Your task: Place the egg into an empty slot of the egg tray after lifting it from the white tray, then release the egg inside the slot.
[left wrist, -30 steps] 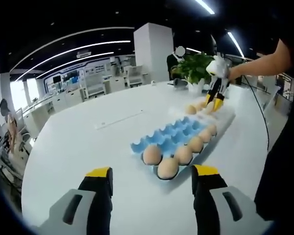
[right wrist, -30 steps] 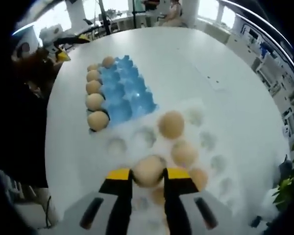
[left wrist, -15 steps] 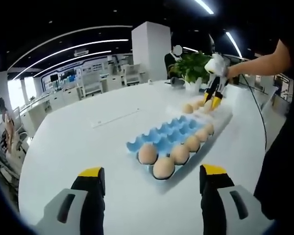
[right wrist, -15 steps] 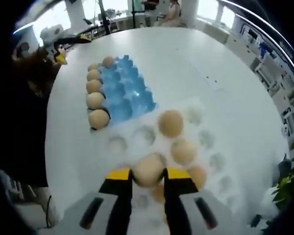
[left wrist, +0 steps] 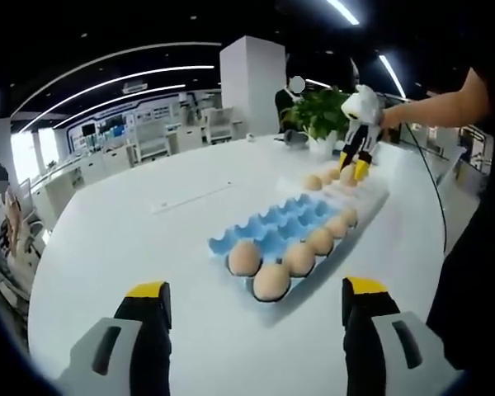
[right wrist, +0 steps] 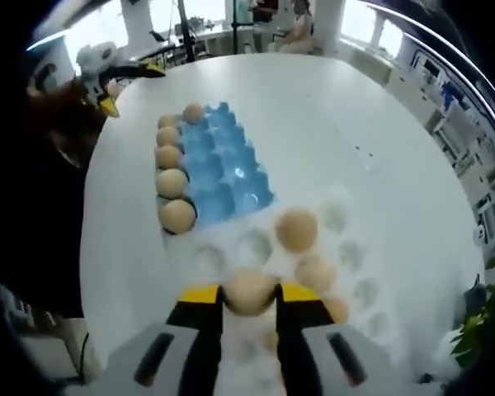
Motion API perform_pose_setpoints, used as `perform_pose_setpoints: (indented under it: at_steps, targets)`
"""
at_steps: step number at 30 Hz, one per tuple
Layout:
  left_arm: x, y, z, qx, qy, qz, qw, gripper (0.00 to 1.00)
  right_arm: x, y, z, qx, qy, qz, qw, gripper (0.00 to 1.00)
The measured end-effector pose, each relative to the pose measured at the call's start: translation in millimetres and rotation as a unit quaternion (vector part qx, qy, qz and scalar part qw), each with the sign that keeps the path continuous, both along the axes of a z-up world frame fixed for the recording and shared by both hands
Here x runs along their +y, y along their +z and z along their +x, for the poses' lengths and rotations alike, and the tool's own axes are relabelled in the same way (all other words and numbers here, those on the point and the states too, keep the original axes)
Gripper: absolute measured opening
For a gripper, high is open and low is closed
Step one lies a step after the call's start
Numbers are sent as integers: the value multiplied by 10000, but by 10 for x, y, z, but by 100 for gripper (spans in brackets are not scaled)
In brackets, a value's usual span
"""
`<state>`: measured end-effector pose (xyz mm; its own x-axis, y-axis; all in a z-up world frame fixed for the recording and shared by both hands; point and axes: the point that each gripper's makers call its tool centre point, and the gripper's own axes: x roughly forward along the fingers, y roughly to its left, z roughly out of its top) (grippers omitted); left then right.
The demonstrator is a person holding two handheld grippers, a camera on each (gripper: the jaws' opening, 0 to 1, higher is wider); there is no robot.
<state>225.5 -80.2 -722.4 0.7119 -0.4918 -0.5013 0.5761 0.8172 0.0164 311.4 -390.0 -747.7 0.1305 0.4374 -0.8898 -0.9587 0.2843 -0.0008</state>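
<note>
A large, round-edged white bench (left wrist: 148,231) with a smooth glossy top spans the foreground. Behind it rises a square white pillar (left wrist: 252,87), with a leafy green potted plant (left wrist: 322,111) just beside it at the bench's far edge. Long white ceiling light strips (left wrist: 115,70) curve across a dark ceiling. Further back stand rows of white office desks (left wrist: 107,161), and bright windows (right wrist: 355,16) line the room's edge.

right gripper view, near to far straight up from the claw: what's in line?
Right claw shut on an egg → white tray with loose eggs, one at → blue egg tray with a row of five eggs along its left edge → bare white table → left claw at far left.
</note>
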Motion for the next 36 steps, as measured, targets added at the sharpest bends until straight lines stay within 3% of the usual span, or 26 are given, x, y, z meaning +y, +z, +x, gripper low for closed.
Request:
perform_pose_setpoints:
  at_steps: [11,27,36]
  targets:
    - [-7,-14,-11,33,-6,-42,10000,84,277,30,-1,-57,294,101,9995,24]
    - [13,-18,-9,27,19,-61,10000,82,948,51,-7,-28,899,421,9951,24]
    - [34,-26,-14,25,51,-87,9999,81,1174,40,-43,-2,1125,454,9926,24]
